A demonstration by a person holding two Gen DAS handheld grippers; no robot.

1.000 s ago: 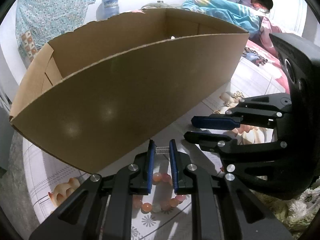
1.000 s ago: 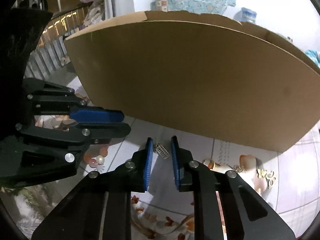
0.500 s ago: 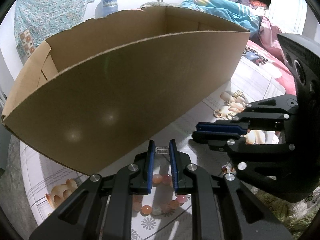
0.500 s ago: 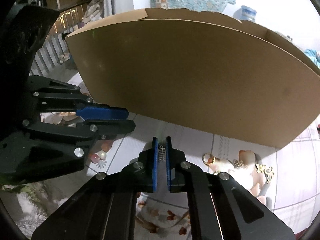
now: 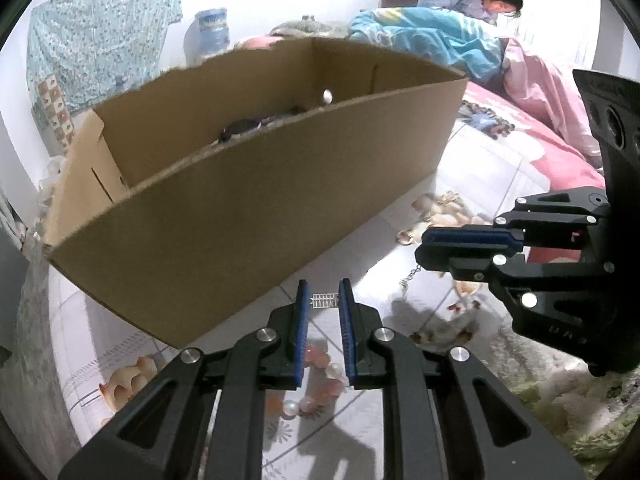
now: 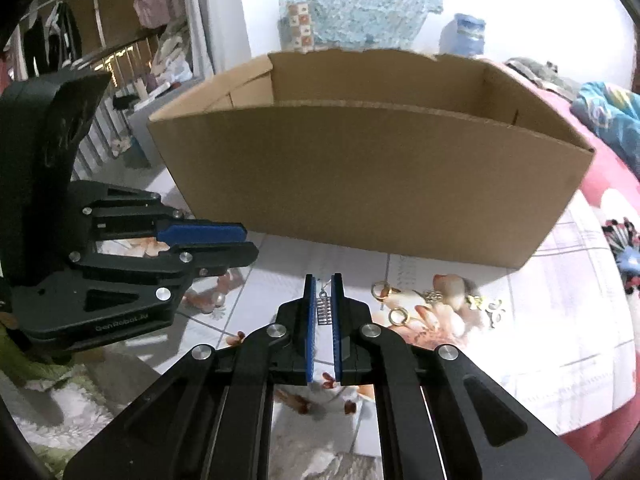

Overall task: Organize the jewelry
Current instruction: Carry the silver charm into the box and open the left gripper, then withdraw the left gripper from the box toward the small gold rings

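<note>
My right gripper (image 6: 323, 295), its jaws just closed, now clamps one silver earring (image 6: 324, 309) lifted off the bedspread (image 6: 560, 320), while my left gripper (image 5: 324, 300) pinches another silver earring (image 5: 324, 301), with the cardboard box (image 6: 360, 172) at twelve o'clock.

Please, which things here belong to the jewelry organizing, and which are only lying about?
Job: open brown cardboard box; left gripper, jaws shut on a small silver ladder-shaped earring; right gripper, jaws shut on a matching silver earring; pink bead bracelet; gold hoop earrings.
Lying about: blue water jug; turquoise patterned cloth; blue blanket.
</note>
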